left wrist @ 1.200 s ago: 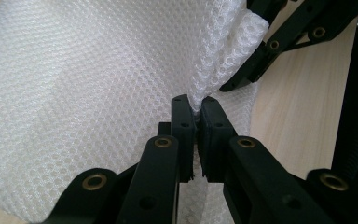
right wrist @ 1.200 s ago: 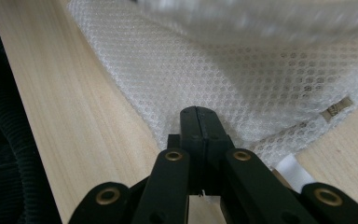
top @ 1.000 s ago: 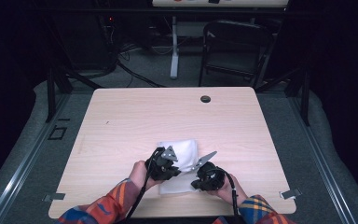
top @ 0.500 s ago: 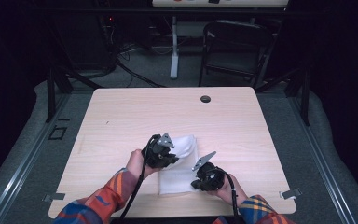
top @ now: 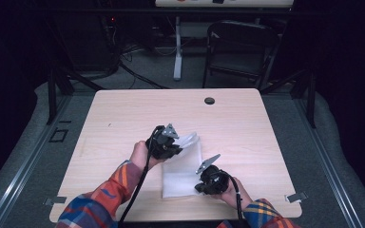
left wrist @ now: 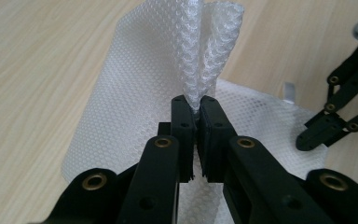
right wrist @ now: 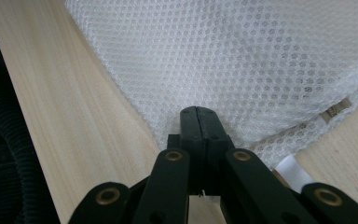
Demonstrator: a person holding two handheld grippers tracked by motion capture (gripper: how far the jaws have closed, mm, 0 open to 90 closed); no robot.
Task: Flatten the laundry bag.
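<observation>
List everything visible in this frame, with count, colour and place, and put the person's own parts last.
mesh cloth: 1, white, near middle of the table, one end lifted
label: 1, white, at the cloth's edge
table: 1, light wood, centre of the high view
hole: 1, dark, far edge of the table
chair: 1, black, on the floor beyond the table
left gripper: 1, black, shut on the cloth's raised end
right gripper: 1, black, shut at the cloth's near edge
sleeves: 2, plaid, bottom of the high view

One white mesh cloth [top: 183, 166] lies on the one worktop [top: 123, 118]. Two grippers, left [top: 175, 146] and right [top: 200, 186]. One chair [top: 240, 50] stands beyond.
</observation>
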